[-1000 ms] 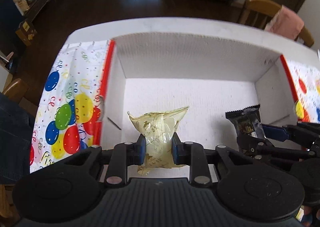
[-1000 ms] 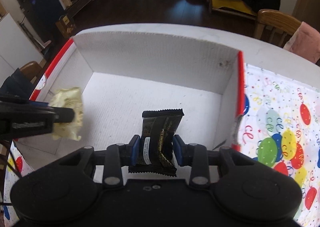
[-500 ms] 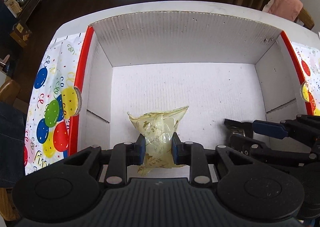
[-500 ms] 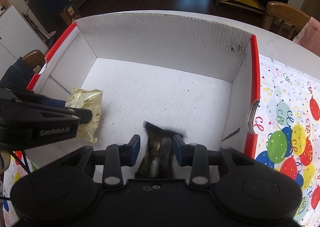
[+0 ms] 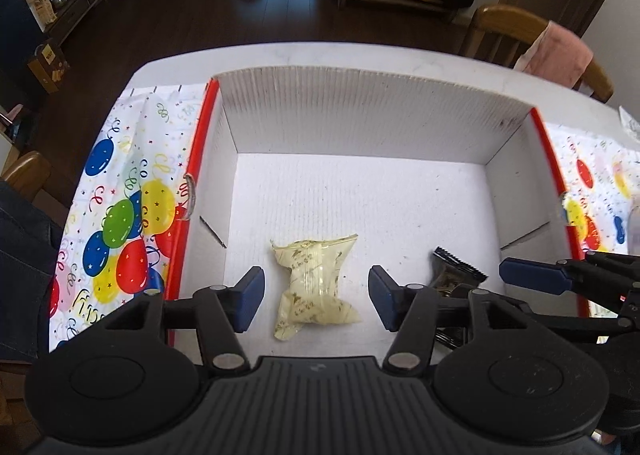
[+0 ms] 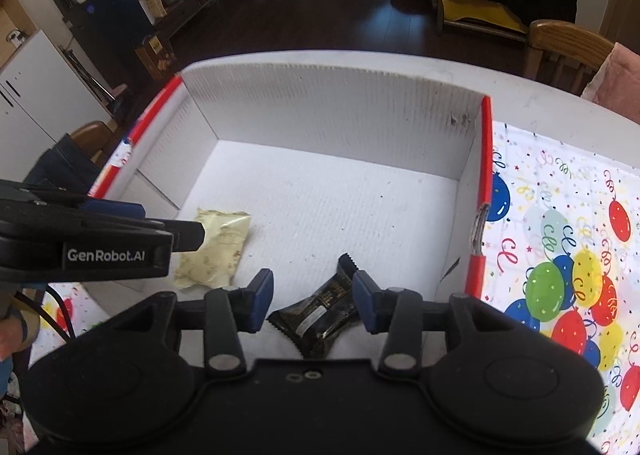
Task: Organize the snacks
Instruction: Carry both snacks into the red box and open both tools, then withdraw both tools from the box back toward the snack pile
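Just let go of two snacks in the white box, pale yellow pack lying between the wide-apart jaws of the left gripper and dark bar between the wide-apart jaws of the right gripper, so next lift both out and reach for more

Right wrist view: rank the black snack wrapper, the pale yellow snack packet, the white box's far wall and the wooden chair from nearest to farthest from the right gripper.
1. Black snack wrapper: on the box floor, between the open fingers of the right gripper.
2. Pale yellow snack packet: left, beside the left gripper.
3. Far wall of the white corrugated box: straight ahead.
4. Wooden chair: beyond the table, upper right.
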Available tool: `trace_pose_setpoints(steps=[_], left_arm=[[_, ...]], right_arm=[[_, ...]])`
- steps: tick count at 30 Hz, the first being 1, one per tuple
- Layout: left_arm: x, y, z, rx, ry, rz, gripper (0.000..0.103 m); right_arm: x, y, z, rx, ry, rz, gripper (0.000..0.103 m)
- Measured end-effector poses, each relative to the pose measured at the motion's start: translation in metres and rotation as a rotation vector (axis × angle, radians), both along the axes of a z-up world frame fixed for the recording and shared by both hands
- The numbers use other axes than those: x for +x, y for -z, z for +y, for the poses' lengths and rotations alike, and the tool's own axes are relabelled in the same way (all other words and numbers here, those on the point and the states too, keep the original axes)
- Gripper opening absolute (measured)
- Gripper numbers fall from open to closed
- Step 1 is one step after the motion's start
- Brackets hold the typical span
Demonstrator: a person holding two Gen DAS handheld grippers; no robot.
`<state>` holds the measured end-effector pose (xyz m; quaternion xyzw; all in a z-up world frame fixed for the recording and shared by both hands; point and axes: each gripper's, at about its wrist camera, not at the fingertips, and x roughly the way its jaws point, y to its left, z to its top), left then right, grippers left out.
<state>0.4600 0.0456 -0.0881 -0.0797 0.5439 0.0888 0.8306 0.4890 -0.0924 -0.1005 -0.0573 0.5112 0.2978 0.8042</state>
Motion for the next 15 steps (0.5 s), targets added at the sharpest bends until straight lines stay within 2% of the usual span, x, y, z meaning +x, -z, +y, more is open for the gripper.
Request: trace_pose_setpoints(steps=[6,10,15], left_arm=[[-0.022,-0.023,0.000,0.000,0.006,-0.059,0.056],[-0.041,-0.037,0.002,-0.014,0.013,-0.098,0.058],[-0.069,-0.054,0.003,-0.012,0.039,-0.145,0.061]], right_arm=[[-0.016,-0.022,-0.006,0.033,0.012,-0.031,0.052],[-0.032,-0.037,-0.009,0.056,0.029,-0.057,0.061],[-0.054,-0.054,-0.014,0.084,0.042,-0.087,0.065]])
